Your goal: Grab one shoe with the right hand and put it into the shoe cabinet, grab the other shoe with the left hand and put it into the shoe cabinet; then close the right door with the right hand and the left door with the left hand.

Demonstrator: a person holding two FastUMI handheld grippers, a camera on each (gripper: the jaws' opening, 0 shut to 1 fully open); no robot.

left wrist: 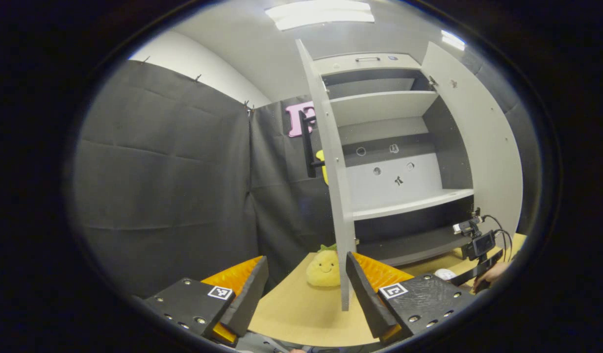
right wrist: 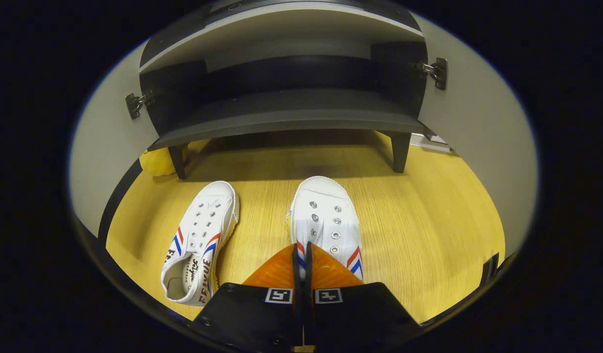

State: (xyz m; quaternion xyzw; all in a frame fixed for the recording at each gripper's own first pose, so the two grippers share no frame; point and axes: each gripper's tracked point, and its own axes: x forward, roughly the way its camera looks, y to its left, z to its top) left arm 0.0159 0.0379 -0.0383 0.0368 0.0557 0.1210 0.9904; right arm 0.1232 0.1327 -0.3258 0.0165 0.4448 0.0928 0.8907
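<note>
Two white canvas shoes with red and blue stripes lie on the wooden floor in front of the shoe cabinet (right wrist: 287, 117). In the right gripper view, my right gripper (right wrist: 301, 247) is shut on the side wall of the right-hand shoe (right wrist: 323, 215), near its opening. The other shoe (right wrist: 201, 235) lies free to its left. My left gripper (left wrist: 306, 262) is open in the air with nothing between its fingers, facing the cabinet (left wrist: 409, 201). Both the left door (left wrist: 331, 162) and the right door (left wrist: 483, 147) stand open. Farther off I see the right gripper (left wrist: 478, 245), a hand and a white shoe (left wrist: 446, 274).
A yellow plush toy (left wrist: 323, 269) sits on the floor by the left door; it also shows beside a cabinet leg (right wrist: 157, 162). The cabinet stands on short dark legs (right wrist: 399, 152). Its shelves hold nothing. Black cloth walls close the booth on the left.
</note>
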